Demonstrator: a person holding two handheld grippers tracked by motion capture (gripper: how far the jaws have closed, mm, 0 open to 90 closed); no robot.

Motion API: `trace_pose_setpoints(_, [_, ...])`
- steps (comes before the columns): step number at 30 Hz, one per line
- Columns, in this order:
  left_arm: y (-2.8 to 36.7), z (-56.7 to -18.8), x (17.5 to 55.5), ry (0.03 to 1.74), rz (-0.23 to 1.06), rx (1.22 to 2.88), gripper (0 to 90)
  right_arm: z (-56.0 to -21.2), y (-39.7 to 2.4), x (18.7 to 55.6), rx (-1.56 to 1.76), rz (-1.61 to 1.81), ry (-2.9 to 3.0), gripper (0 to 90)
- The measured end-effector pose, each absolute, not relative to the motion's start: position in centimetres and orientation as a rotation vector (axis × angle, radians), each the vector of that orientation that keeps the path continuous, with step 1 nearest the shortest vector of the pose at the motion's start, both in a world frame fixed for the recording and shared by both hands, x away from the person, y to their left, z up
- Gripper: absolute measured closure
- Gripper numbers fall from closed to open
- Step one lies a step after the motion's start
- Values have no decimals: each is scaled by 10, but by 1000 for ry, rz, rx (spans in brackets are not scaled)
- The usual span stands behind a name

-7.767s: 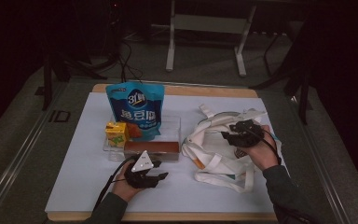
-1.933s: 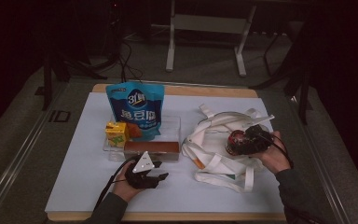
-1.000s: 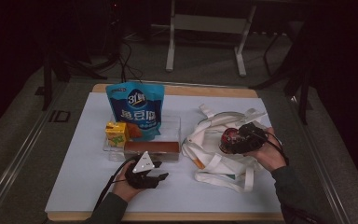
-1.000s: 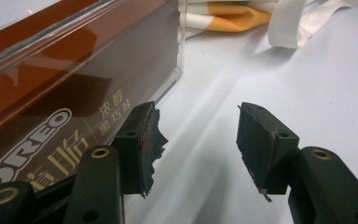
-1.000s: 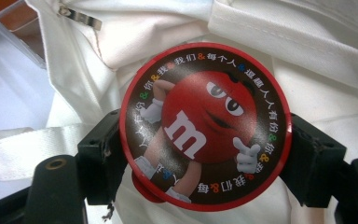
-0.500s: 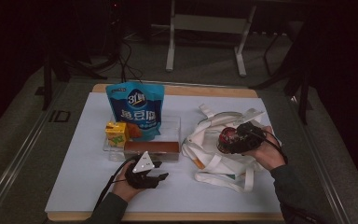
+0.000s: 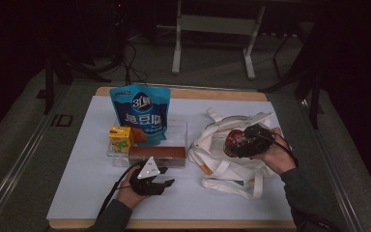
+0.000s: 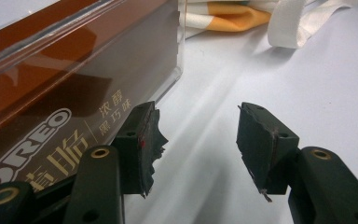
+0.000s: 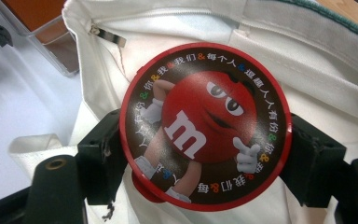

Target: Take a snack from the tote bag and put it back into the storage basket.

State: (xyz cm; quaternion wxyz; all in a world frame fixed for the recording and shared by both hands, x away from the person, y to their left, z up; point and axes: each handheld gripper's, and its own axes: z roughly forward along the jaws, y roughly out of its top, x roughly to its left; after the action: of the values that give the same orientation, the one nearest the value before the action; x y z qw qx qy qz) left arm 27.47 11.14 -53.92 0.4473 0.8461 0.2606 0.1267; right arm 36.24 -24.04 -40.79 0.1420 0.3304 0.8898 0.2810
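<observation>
Right gripper, jaws pinching a round red candy tin by its rim, directly above the open white tote bag. Left gripper, jaws spread and empty, rests on the worktop beside the clear tray.

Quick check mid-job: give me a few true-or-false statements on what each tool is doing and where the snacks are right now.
1. The right tool grips a round red M&M tub. True.
2. The tub is over the blue bag. False: it is over the white tote; the blue bag stands far left of it.
3. The left tool holds the Oreo box. False: its jaws stand open and empty beside the Oreo box.
4. The Oreo box lies in a clear tray. True.
5. A yellow carton stands beside the blue bag. True.
</observation>
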Motion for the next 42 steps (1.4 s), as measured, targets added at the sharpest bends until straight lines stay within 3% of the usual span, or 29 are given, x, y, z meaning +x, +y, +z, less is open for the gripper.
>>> trace_pose_setpoints(42, [111,-539,275,644,314,2097,476,-389,-208,363,847,836,2603,252])
